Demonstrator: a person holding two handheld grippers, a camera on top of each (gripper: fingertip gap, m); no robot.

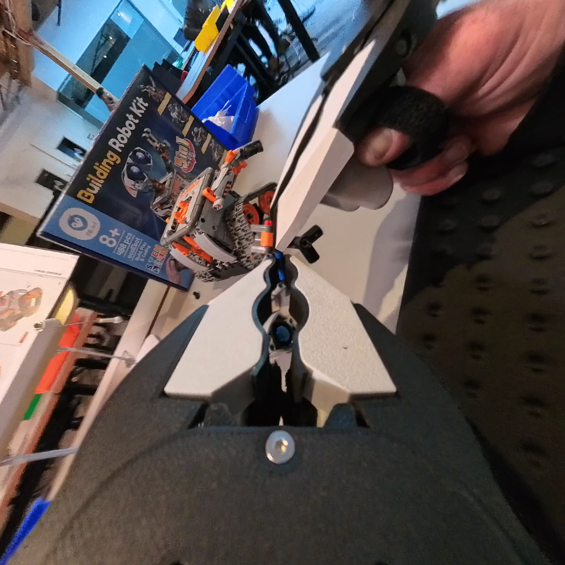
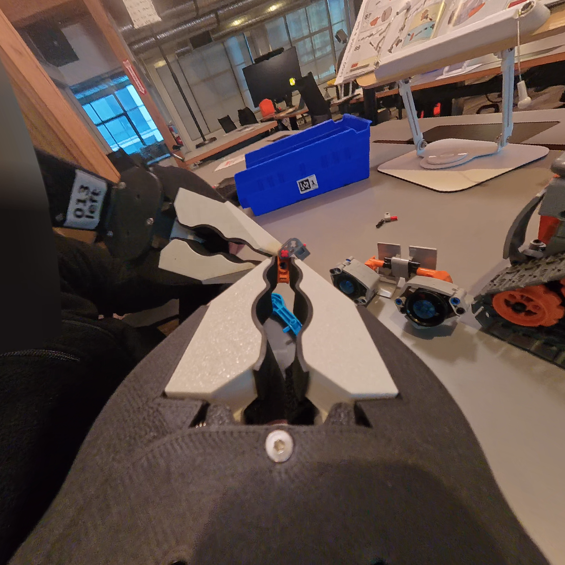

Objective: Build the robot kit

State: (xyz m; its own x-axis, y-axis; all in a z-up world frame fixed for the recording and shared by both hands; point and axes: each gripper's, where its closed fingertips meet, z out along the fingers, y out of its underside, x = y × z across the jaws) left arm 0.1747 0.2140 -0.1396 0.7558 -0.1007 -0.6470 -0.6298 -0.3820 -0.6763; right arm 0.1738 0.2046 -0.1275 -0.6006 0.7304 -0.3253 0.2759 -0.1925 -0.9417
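Left gripper (image 1: pixel 279 260): matte grey scalloped fingers pinched onto small blue pin (image 1: pixel 280 270). Right gripper (image 2: pixel 283 256): clamped on orange perforated connector (image 2: pixel 283 270), red cross-axle tip; the two tips meet. Printed kit box (image 1: pixel 122 171), glossy card, 10 o'clock of left gripper. Tracked robot model (image 1: pixel 214 226), grey/orange studded plastic, before box. Blue bin (image 2: pixel 305 169), tag sticker, 12 o'clock. Two grey motor blocks (image 2: pixel 428 302), 3 o'clock, on table (image 2: pixel 458 397).
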